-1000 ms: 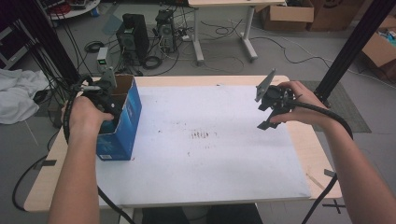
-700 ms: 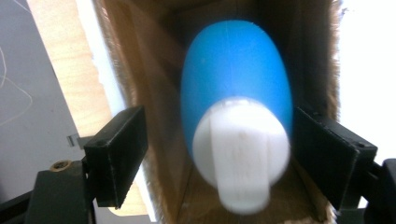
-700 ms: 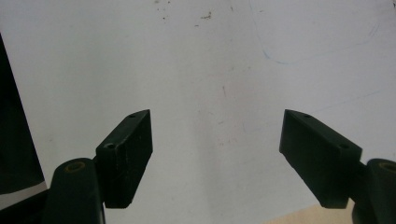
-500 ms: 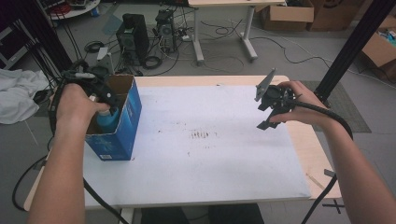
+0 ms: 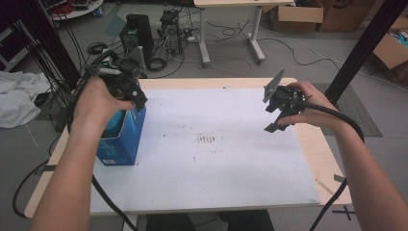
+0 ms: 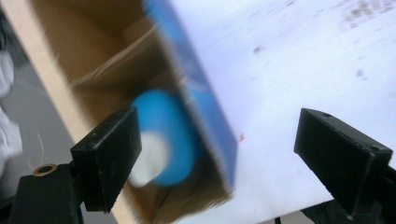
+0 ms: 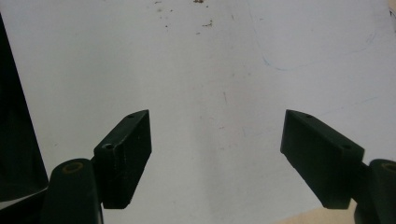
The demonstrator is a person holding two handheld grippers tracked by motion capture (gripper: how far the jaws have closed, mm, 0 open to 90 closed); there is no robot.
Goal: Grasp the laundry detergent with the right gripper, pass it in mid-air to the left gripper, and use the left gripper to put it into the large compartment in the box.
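An open blue cardboard box (image 5: 129, 139) stands upright near the table's left edge. Inside it lies a blue rounded object with a white end (image 6: 163, 140), glimpsed as a teal patch (image 5: 113, 126) in the high view. My left gripper (image 5: 137, 98) hovers over the box's far end, jaws open and empty (image 6: 219, 130), straddling the box's blue side wall. My right gripper (image 5: 272, 113) is held above the right part of the table. It is open, with bare white tabletop between its jaws (image 7: 217, 135).
The white table top (image 5: 216, 163) carries faint dark smudges (image 5: 209, 139) in the middle. Light wooden edges (image 5: 317, 149) border it. Beyond the table, on the floor, are computer cases (image 5: 137, 29), cables and cardboard boxes (image 5: 298, 14). White cloth (image 5: 17, 98) lies far left.
My left gripper has lifted up out of the box and drawn back toward the far end. The box and the right gripper have stayed put.
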